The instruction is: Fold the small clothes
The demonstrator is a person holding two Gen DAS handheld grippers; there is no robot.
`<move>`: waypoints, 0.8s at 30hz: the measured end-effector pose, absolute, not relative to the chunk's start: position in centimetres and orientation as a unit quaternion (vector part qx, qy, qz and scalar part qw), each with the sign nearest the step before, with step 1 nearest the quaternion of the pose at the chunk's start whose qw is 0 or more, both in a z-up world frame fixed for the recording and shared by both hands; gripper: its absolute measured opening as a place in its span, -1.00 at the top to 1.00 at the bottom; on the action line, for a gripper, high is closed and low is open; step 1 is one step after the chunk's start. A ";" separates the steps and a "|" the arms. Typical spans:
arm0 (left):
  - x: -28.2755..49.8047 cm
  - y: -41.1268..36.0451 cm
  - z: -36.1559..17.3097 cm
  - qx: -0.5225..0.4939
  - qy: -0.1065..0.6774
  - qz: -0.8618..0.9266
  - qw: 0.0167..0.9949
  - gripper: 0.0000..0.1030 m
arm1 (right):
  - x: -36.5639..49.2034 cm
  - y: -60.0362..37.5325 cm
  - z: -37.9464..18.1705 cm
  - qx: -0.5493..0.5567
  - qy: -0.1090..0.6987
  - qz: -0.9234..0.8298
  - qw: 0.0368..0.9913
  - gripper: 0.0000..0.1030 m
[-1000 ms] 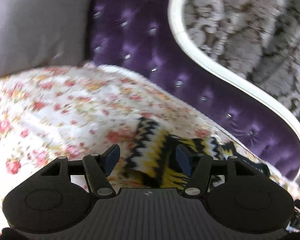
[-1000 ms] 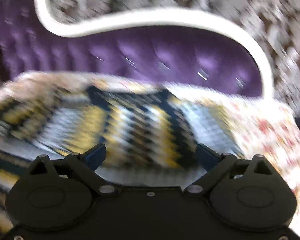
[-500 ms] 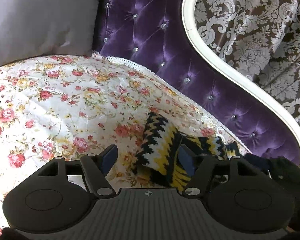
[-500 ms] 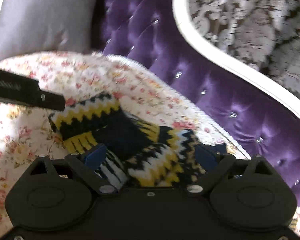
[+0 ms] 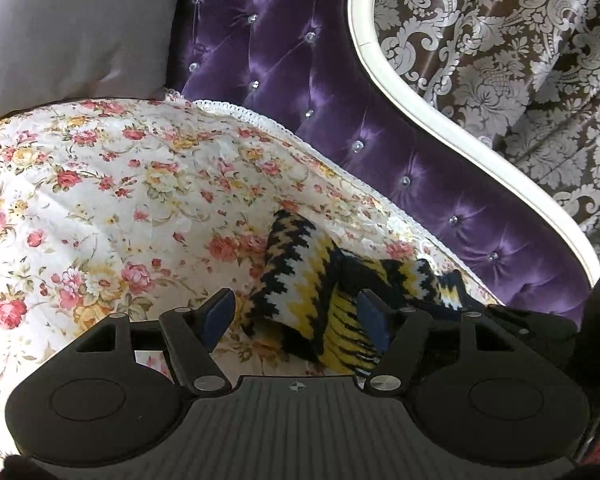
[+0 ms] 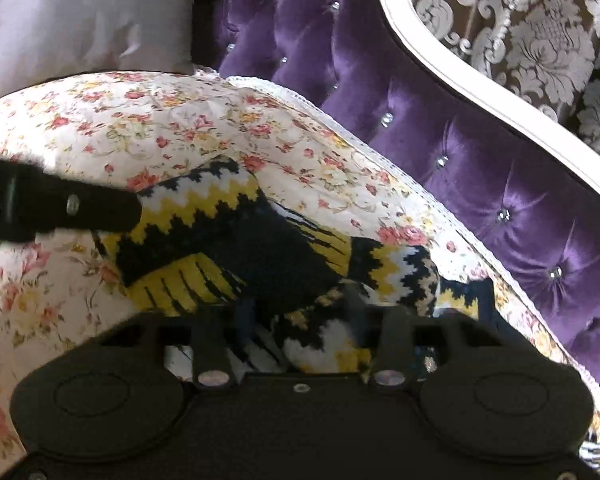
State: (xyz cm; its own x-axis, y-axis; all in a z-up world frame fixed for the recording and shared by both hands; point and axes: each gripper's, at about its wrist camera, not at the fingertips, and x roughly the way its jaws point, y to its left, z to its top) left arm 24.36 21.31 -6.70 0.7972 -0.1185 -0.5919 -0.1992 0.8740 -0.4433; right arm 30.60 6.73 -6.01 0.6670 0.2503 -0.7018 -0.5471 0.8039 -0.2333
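Note:
A small knitted garment (image 5: 312,280) with black, yellow and white zigzags lies bunched on the floral bed cover (image 5: 100,208). It also fills the middle of the right wrist view (image 6: 236,248). My left gripper (image 5: 296,316) is open, its jaws standing either side of the garment's near edge. My right gripper (image 6: 300,320) sits low over the garment's right part. Knit lies between and over its fingers, which are blurred, so I cannot tell if it grips. One finger of the left gripper (image 6: 60,208) shows at the left, touching the garment.
A purple tufted headboard (image 5: 300,80) with a white curved frame (image 5: 440,100) runs behind the bed. A grey pillow (image 5: 72,28) leans at the back left. Brown damask wallpaper (image 5: 500,40) is behind. The cover's lace edge (image 5: 260,116) meets the headboard.
The right gripper has dropped down onto the garment and its jaws have come closer together. The left gripper has barely moved and stays open at the garment's left end.

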 end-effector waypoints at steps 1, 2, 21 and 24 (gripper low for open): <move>24.3 21.3 -6.6 -0.249 0.316 0.023 0.915 -0.28 | 30.7 6.5 -5.8 -0.210 0.341 0.223 0.889 0.53; 24.3 21.3 -6.6 -0.248 0.316 0.024 0.916 -0.28 | 30.8 6.1 -5.5 -0.198 0.341 0.219 0.892 0.68; 24.3 21.5 -6.7 -0.253 0.319 0.022 0.913 -0.28 | 32.1 -12.8 -4.6 0.103 0.390 0.071 0.912 0.72; 24.5 21.5 -6.8 -0.252 0.321 0.023 0.913 -0.28 | 32.2 -14.4 -6.2 0.142 0.407 0.071 0.899 0.47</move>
State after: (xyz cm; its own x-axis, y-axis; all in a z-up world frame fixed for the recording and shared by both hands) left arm 24.51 21.46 -6.83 0.7933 -0.1195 -0.5970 -0.2033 0.8723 -0.4447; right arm 32.16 -14.37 -6.21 0.6580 0.2424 -0.7130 -0.0113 0.9499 0.3125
